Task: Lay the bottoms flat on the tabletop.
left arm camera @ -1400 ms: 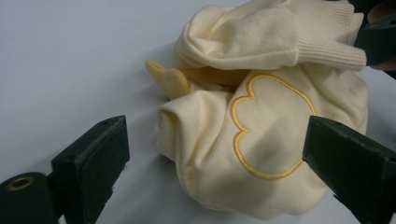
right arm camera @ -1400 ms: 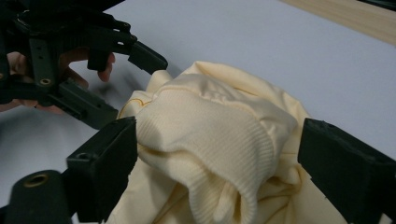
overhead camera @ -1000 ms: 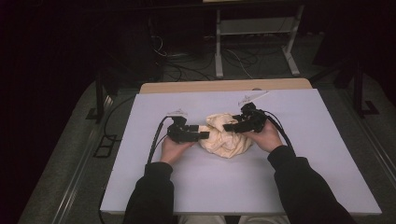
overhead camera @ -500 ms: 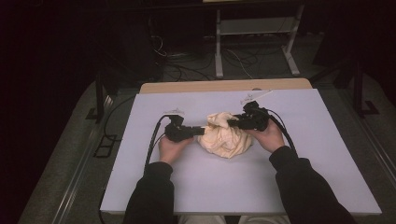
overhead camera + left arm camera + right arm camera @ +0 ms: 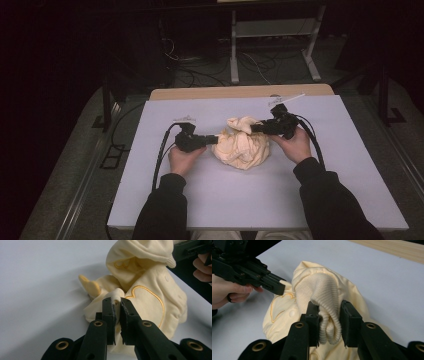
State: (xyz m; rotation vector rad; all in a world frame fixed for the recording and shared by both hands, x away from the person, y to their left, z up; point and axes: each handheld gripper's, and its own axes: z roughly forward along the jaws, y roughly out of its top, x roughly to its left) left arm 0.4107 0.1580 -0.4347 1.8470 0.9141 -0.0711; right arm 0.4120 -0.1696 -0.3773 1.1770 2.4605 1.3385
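1. Now, the left tongs (image 5: pixel 212 140) are pinching a thin fold at the garment's (image 5: pixel 242 147) left edge; in the left gripper view the jaws are pressing together on that fold (image 5: pixel 117 297), just beside the gold-stitched outline.
2. Mid-bench (image 5: pixel 150 190), the cream garment is sitting bunched in a heap between the two hands, with its longer spread running roughly left to right from one gripper to the other.
3. The right tongs (image 5: pixel 256 128) are gripping the ribbed cuff (image 5: pixel 327 315) at the heap's upper right, jaws partly closed around the thick knit and holding it slightly raised.
4. Judging from this, each hand is equally close, both already holding, so any spreading is turning on pulling apart along that left-right line.
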